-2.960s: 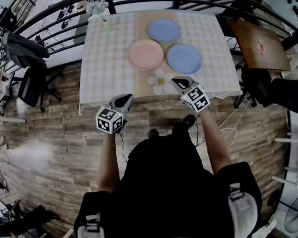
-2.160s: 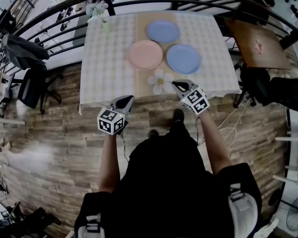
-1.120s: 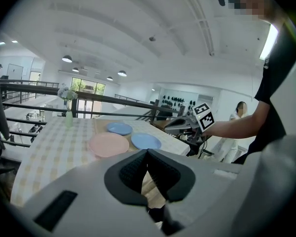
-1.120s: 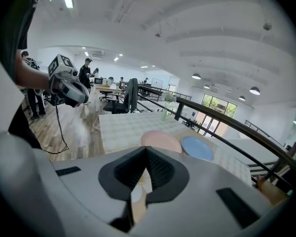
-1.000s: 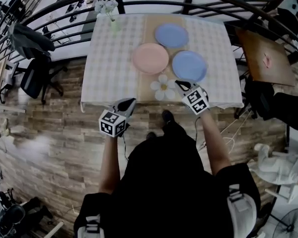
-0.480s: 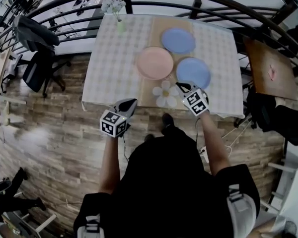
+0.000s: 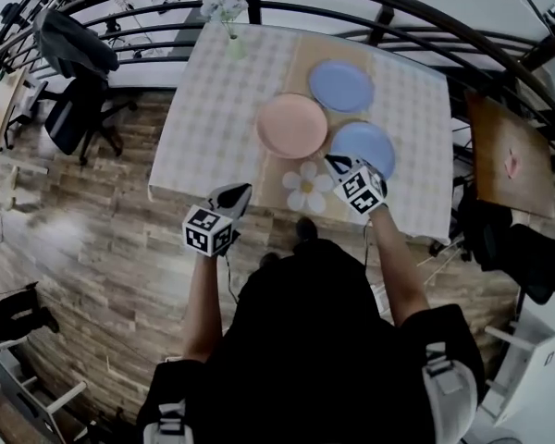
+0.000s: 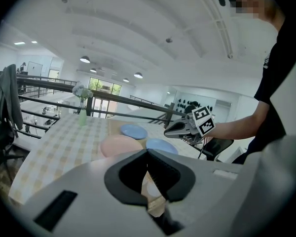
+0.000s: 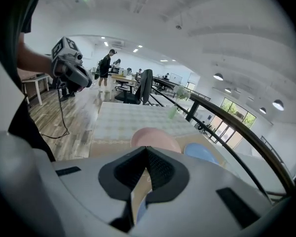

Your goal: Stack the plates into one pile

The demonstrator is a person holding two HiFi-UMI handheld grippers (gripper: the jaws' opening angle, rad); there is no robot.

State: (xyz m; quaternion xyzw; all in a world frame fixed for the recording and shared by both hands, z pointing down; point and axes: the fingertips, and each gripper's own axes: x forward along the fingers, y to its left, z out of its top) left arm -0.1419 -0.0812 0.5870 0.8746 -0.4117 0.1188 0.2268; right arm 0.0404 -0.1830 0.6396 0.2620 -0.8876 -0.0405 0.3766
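Pink plate (image 7: 292, 125), two blue plates (image 7: 340, 85), flat, clustered, possibly touching

Head view: near rim of near blue plate (image 7: 365, 144) hidden under right gripper (image 7: 336, 162). Left gripper view: near edges of pink plate (image 8: 119, 143) and of that blue plate masked by body of left gripper (image 8: 148, 153). Right gripper view: lower parts of pink plate and far blue plate (image 9: 200, 152) covered by gripper body; vase (image 9: 173, 112) blurred; distant people (image 9: 108, 63) too small to detail.
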